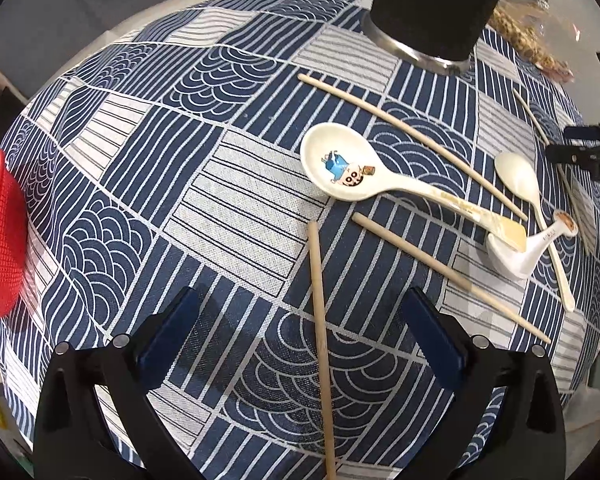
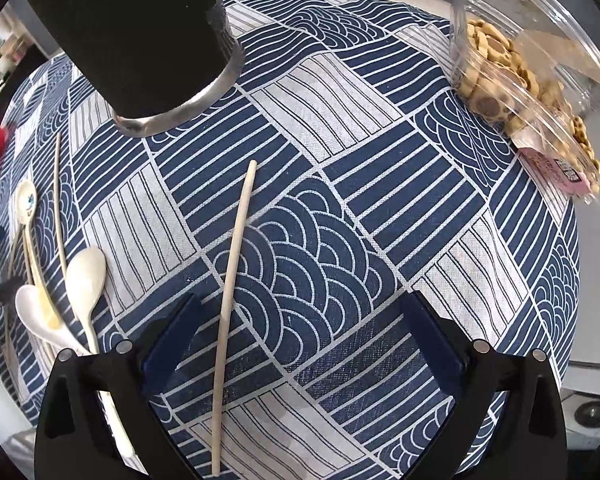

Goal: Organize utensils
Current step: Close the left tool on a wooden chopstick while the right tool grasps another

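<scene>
My left gripper (image 1: 300,316) is open and empty, low over the blue patterned tablecloth (image 1: 180,184). A wooden chopstick (image 1: 320,340) lies between its jaws. Two more chopsticks (image 1: 412,136) (image 1: 448,272) lie ahead to the right, with a cream spoon with a cartoon print (image 1: 352,172), a plain cream spoon (image 1: 516,176) and a small white spoon (image 1: 516,256). A tall black cylinder with a metal base (image 1: 436,4) stands at the back. My right gripper (image 2: 300,316) is open and empty, with another chopstick (image 2: 236,248) between its jaws. The spoons (image 2: 84,272) show at its left, the cylinder (image 2: 140,40) ahead left.
A red mesh basket (image 1: 0,232) sits at the table's left edge. A clear plastic box of biscuits (image 2: 520,64) lies on its side at the far right by the table edge. The right gripper's body (image 1: 588,152) shows at the right edge of the left wrist view.
</scene>
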Tool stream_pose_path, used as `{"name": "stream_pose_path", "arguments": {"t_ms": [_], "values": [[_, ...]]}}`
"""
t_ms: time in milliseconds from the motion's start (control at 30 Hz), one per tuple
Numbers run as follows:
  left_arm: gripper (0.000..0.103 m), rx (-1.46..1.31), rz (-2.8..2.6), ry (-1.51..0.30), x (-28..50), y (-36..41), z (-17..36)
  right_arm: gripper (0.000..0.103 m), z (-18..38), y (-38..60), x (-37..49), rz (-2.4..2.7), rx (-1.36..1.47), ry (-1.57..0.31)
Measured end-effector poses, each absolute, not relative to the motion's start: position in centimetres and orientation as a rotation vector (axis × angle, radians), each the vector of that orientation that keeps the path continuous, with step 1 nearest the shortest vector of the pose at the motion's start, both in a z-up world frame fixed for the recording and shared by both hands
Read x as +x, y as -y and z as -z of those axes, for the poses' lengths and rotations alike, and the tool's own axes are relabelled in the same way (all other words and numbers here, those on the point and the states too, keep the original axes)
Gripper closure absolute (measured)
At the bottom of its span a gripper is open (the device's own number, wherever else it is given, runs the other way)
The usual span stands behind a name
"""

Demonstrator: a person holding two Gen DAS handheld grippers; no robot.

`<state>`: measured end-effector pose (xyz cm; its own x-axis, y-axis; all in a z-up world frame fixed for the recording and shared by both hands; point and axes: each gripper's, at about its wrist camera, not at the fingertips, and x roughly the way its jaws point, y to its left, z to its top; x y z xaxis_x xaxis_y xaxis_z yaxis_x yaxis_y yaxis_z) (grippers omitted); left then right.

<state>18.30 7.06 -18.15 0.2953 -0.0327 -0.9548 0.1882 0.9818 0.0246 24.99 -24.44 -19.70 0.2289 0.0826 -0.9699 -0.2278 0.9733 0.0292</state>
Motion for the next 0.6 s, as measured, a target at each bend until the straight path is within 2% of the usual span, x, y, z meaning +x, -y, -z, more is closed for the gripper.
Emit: {"name": "stream_pose_path", "arguments": {"t_ms": [300, 600], "values": [[0.004, 0.104, 0.103, -1.222, 16.0, -7.5, 17.9, 0.006, 19.5, 24.8, 24.1, -0.2, -0.112, -1.303], [0.004, 0.063, 0.041, -1.266, 16.1, -7.5, 18.2, 0.006, 19.5, 24.7, 24.0, -0.188, -0.101, -1.299]]}}
